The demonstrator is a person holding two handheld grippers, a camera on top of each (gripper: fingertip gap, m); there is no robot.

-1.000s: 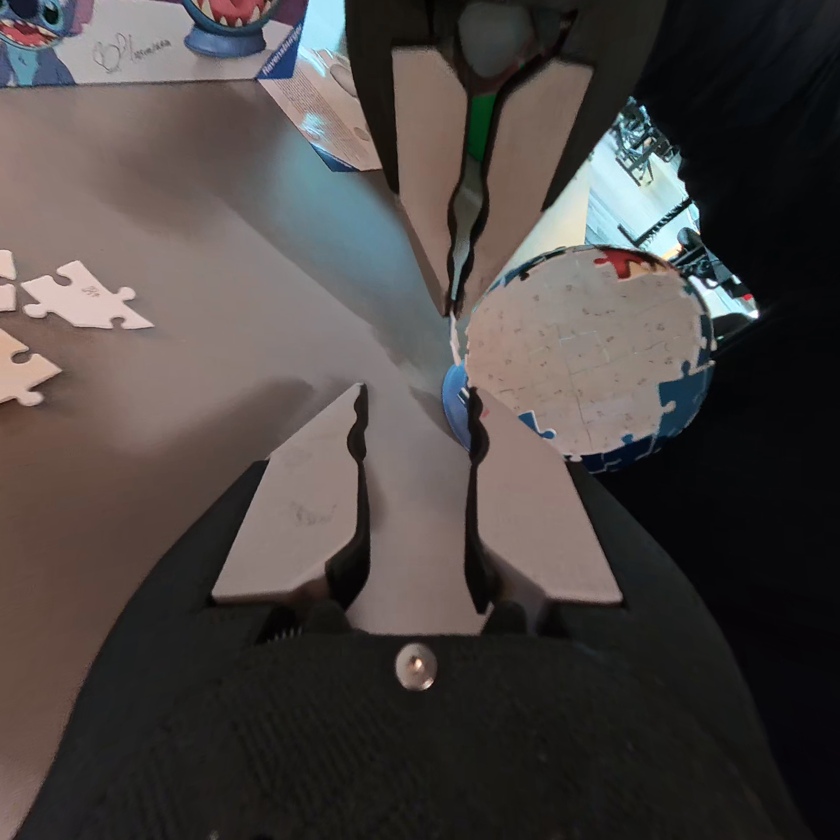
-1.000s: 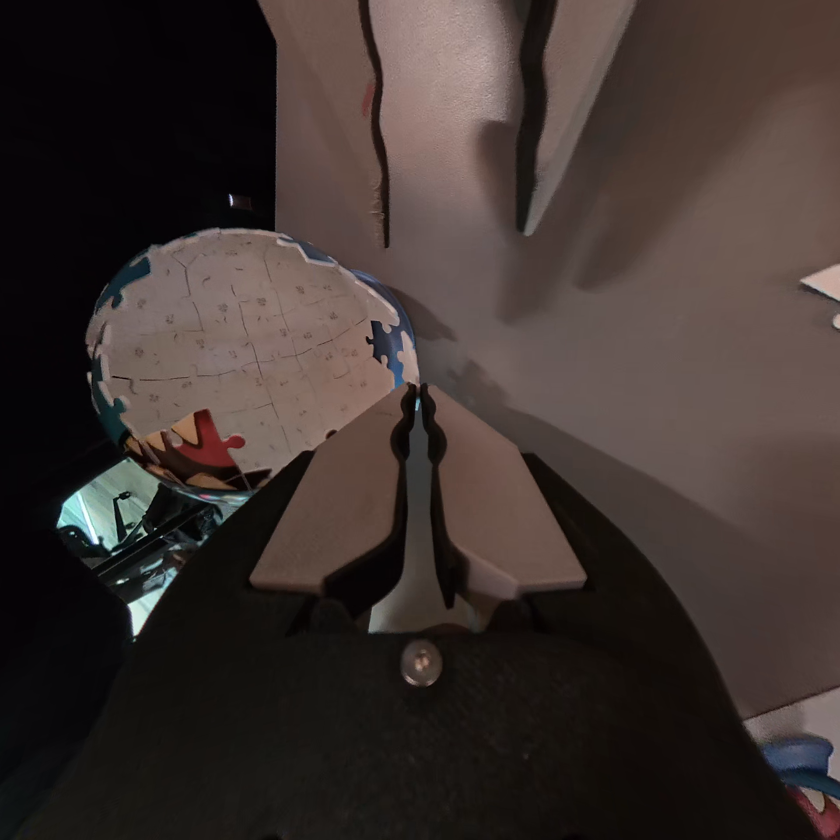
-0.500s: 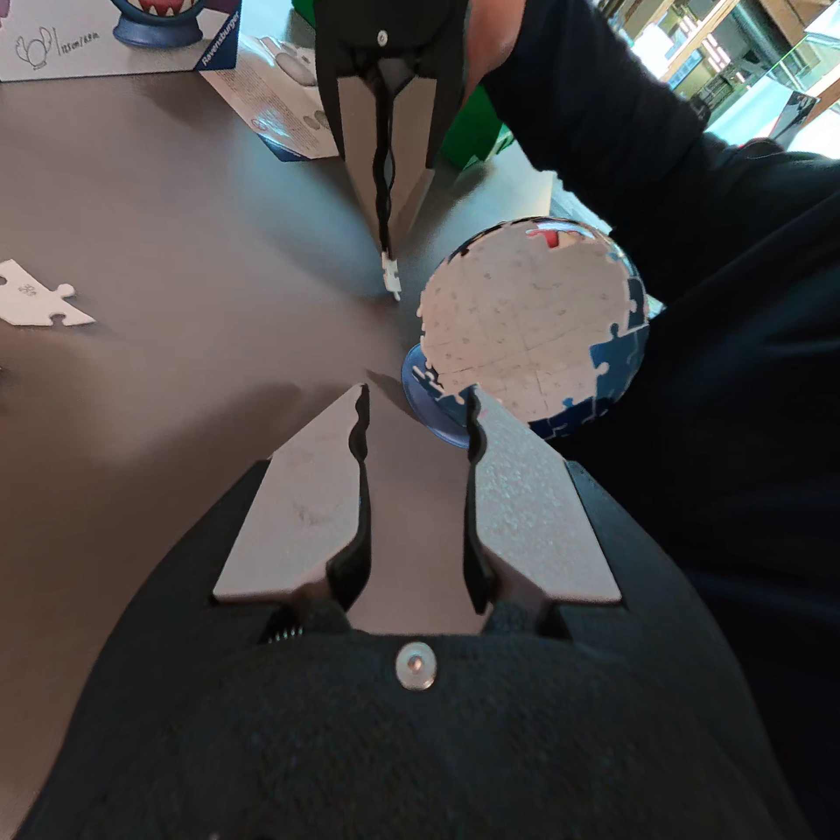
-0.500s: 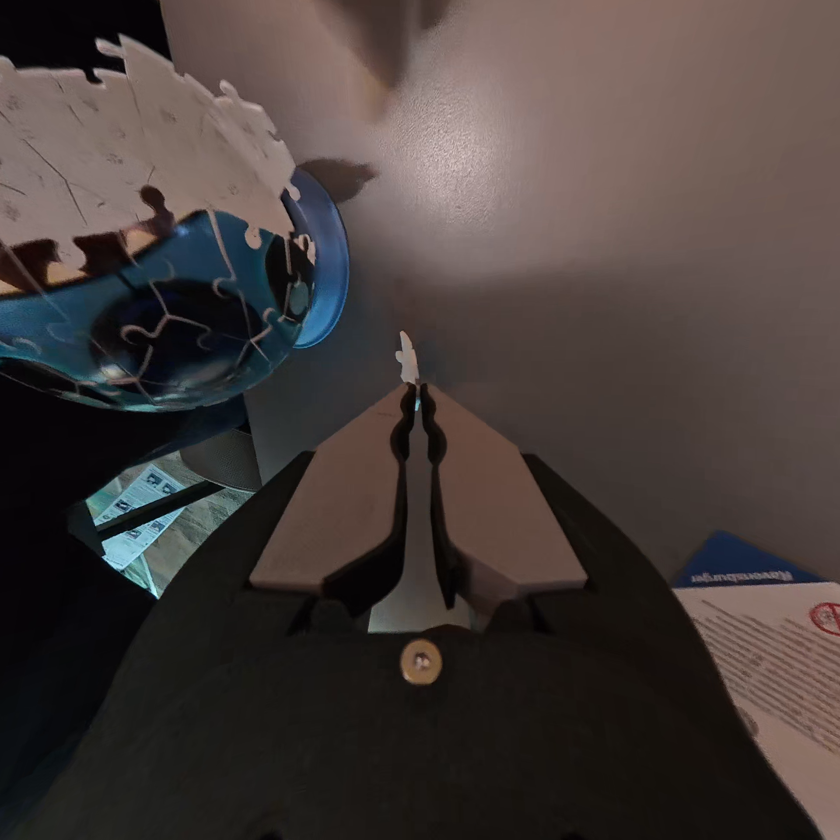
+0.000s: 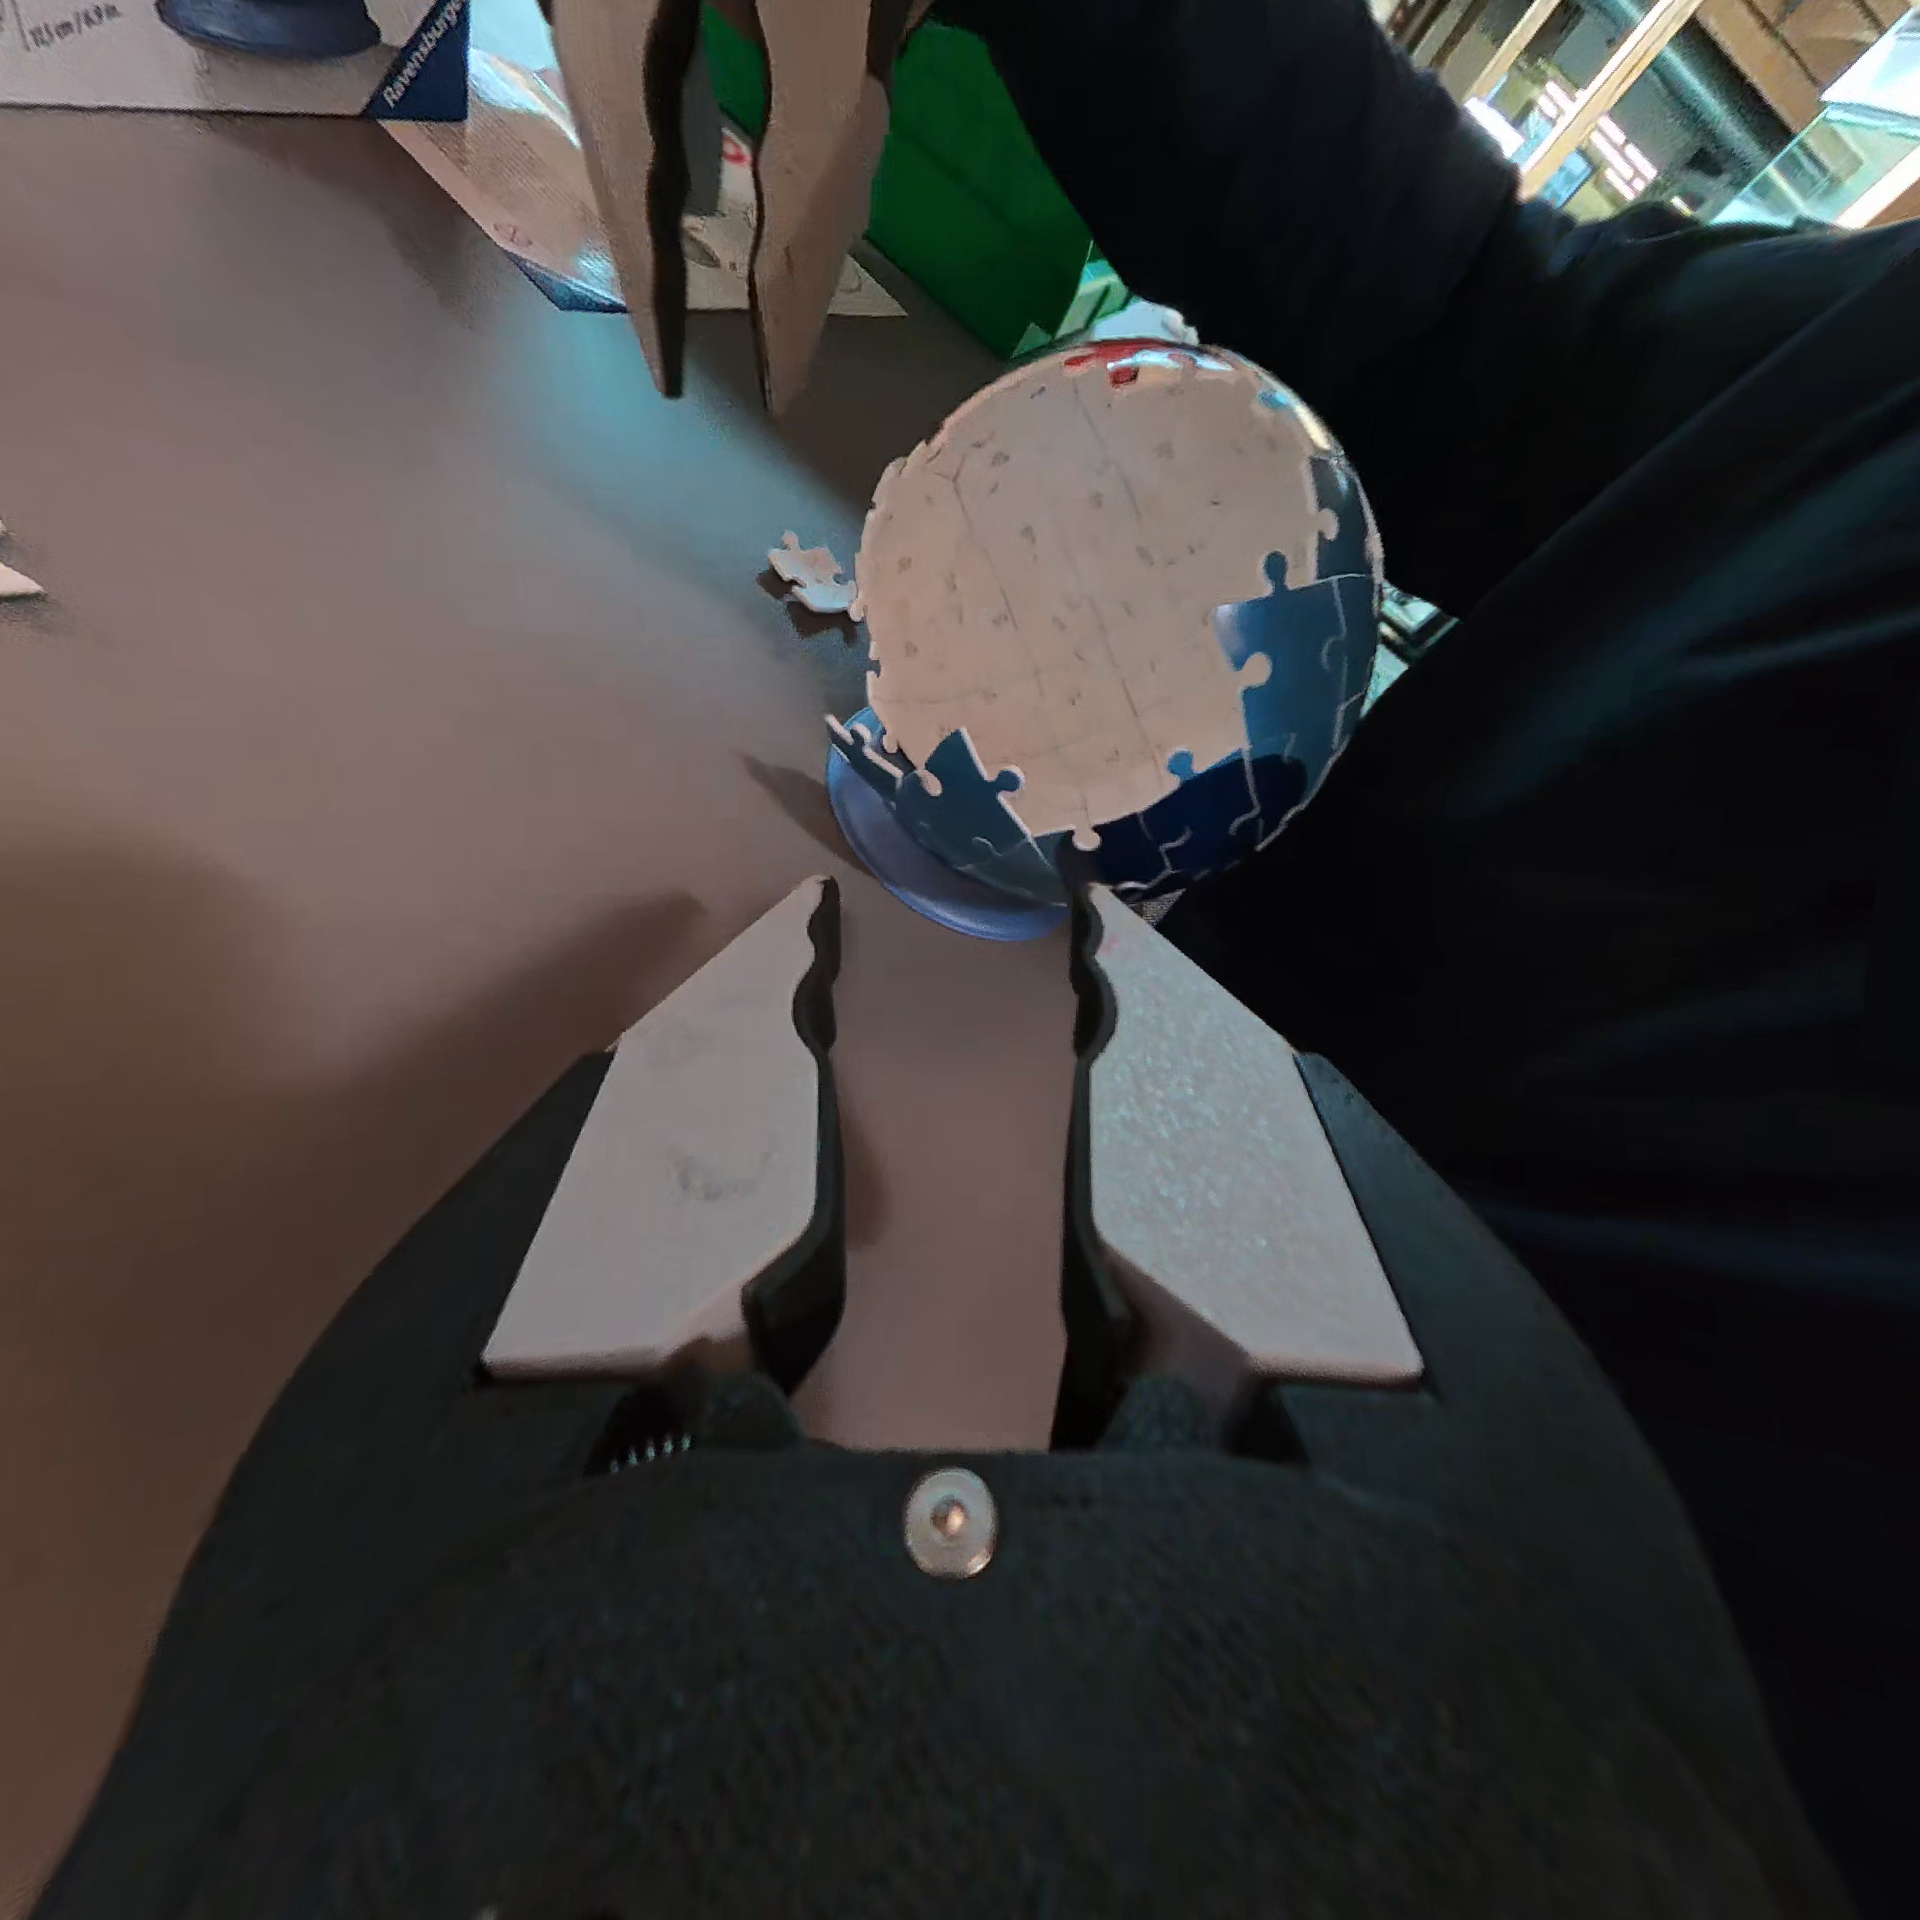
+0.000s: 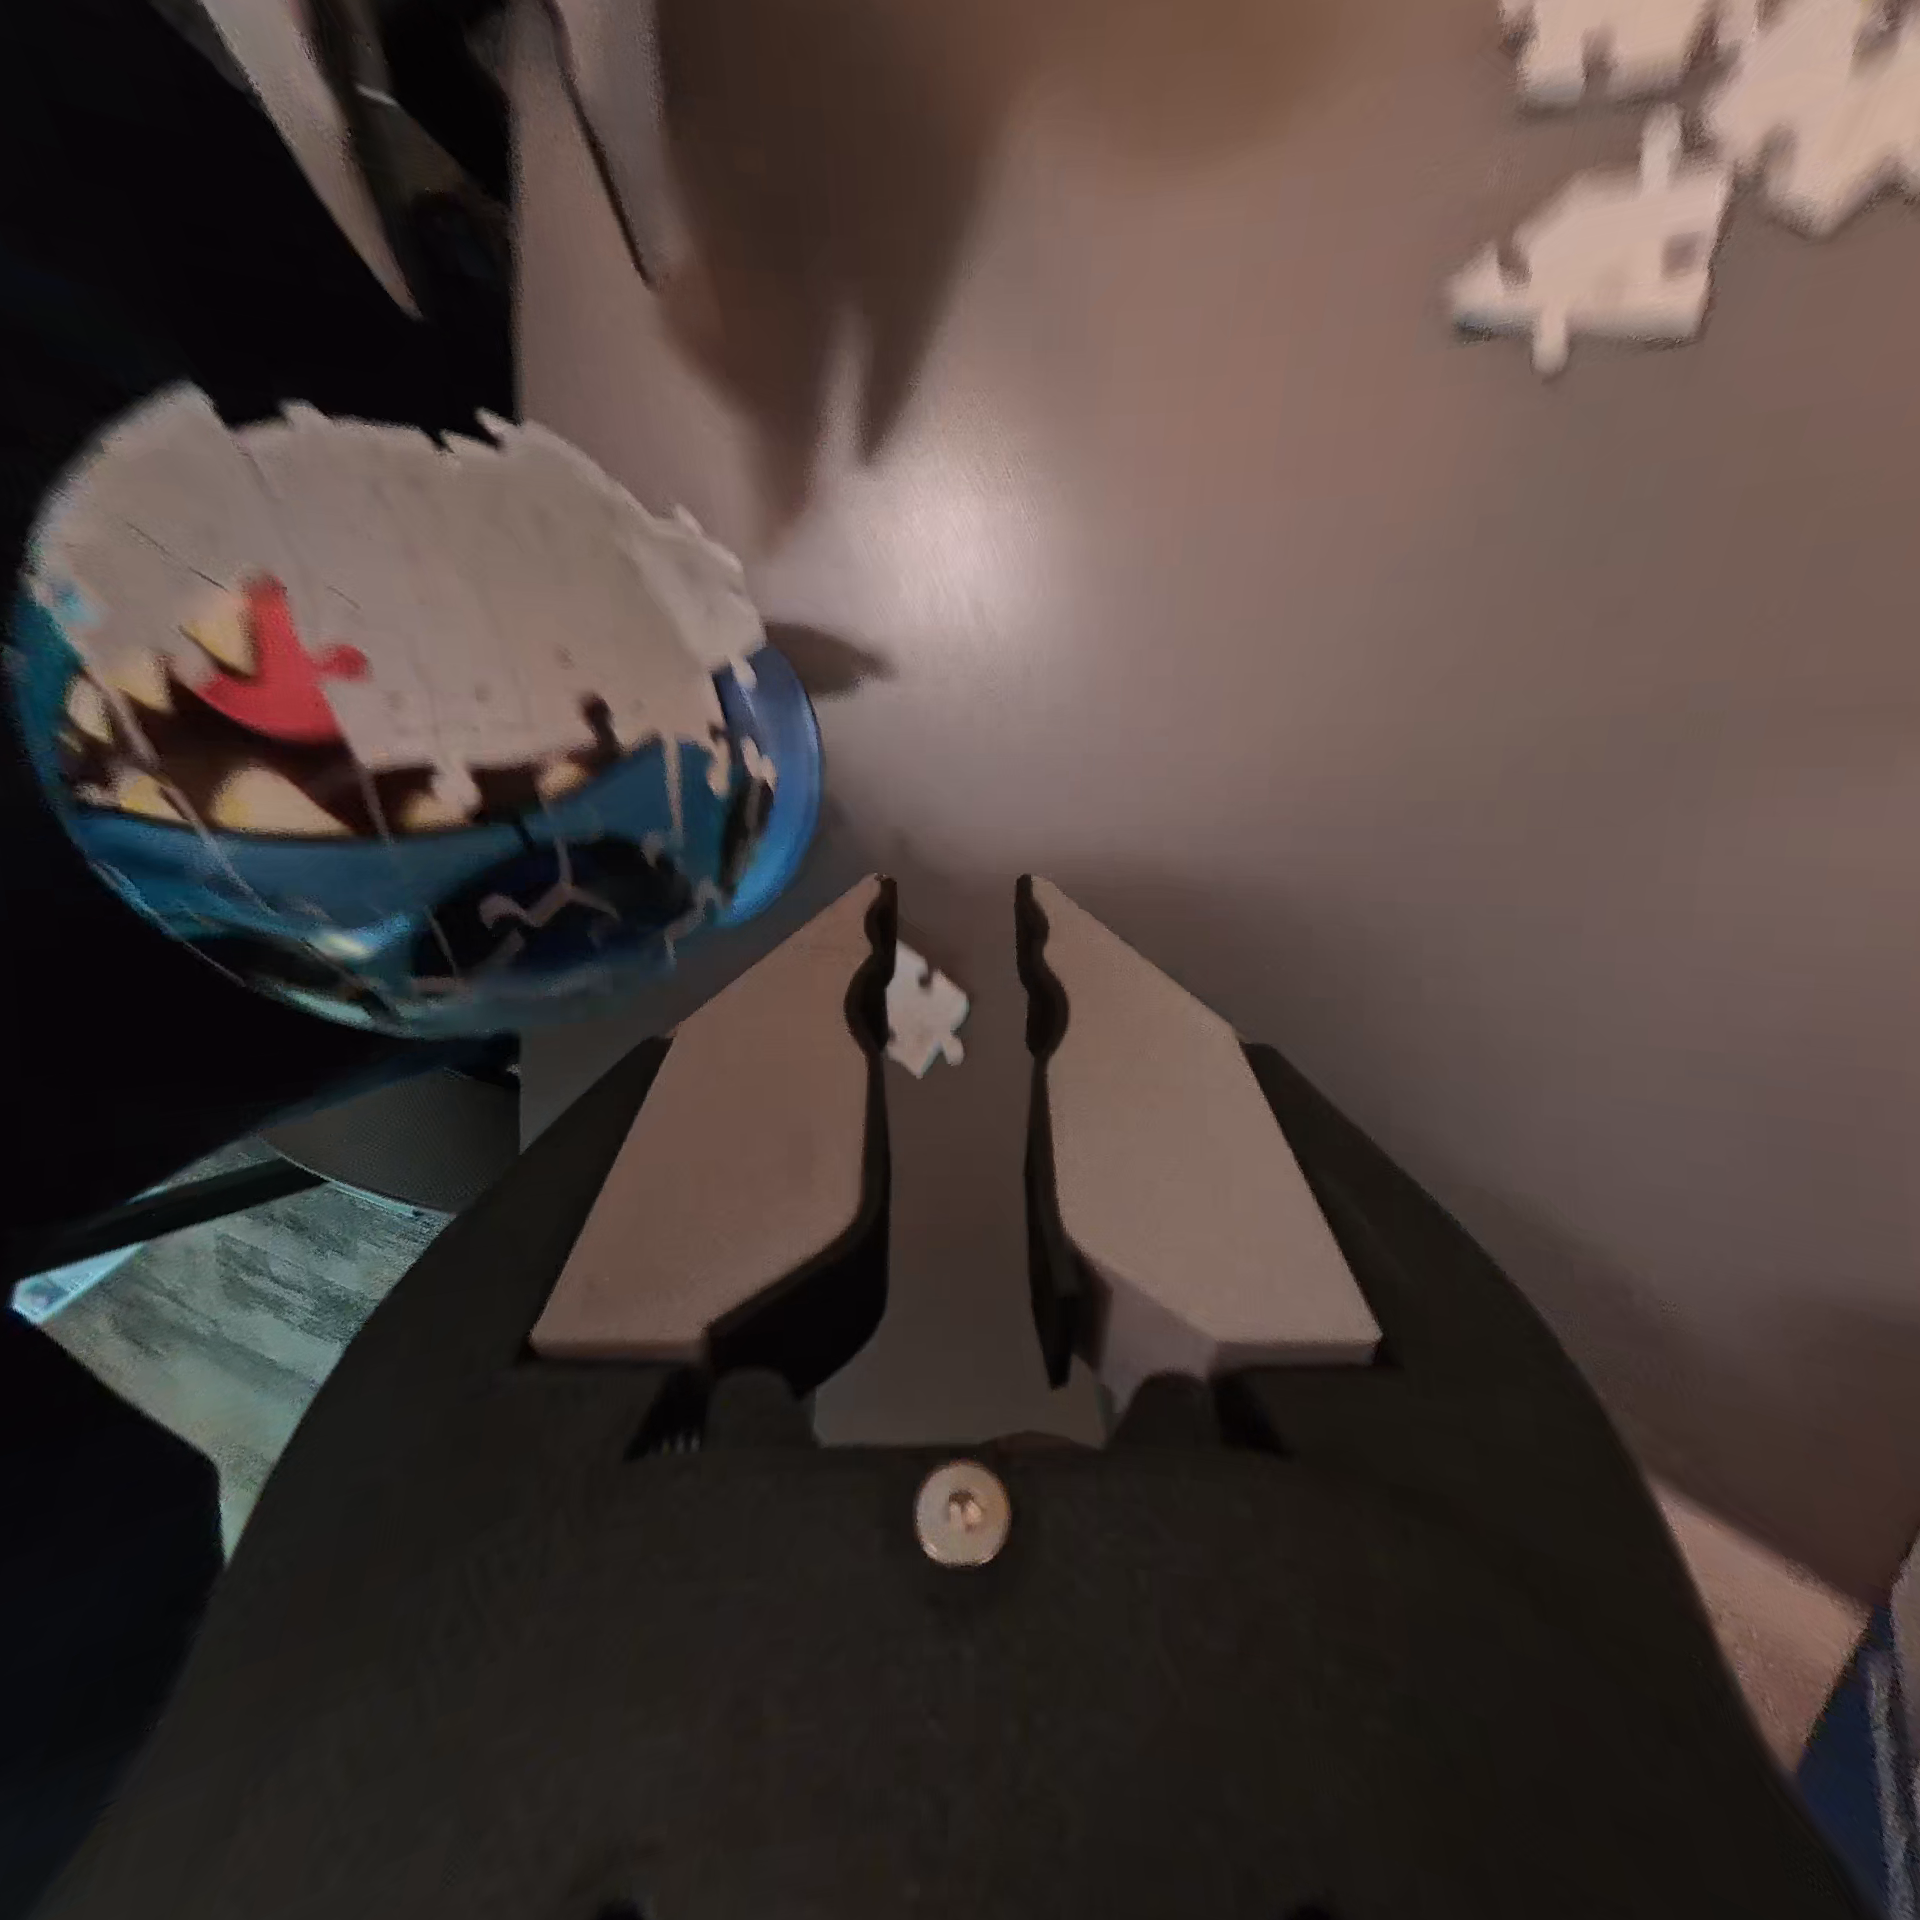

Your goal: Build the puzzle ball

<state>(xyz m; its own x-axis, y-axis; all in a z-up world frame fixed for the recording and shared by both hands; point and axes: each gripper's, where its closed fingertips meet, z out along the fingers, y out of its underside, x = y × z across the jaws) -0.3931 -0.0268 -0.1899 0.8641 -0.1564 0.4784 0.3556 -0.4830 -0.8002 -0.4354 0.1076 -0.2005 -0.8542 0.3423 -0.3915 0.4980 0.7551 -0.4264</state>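
The half-built puzzle ball (image 5: 1122,623) sits tilted on a blue ring stand (image 5: 935,883) near the table's right edge, its white inner side facing me; it also shows blurred in the right wrist view (image 6: 395,727). A small white puzzle piece (image 5: 816,571) lies on the table just left of the ball; in the right wrist view it (image 6: 925,1013) lies between the fingers. My left gripper (image 5: 951,894) is open and empty, right in front of the stand. My right gripper (image 6: 951,894) is open and empty above the piece; it also shows at the top of the left wrist view (image 5: 717,384).
Loose white puzzle pieces (image 6: 1621,249) lie on the brown table (image 5: 364,623). The puzzle box (image 5: 239,52) and a leaflet (image 5: 520,187) lie at the far edge beside a green object (image 5: 966,239). A person's dark sleeve (image 5: 1558,623) fills the right side. The grippers' ends are close to 15 cm from one another.
My right gripper has opened and let go of the small white piece, which now lies on the table beside the ball. The right gripper has lifted away. My left gripper stays open.
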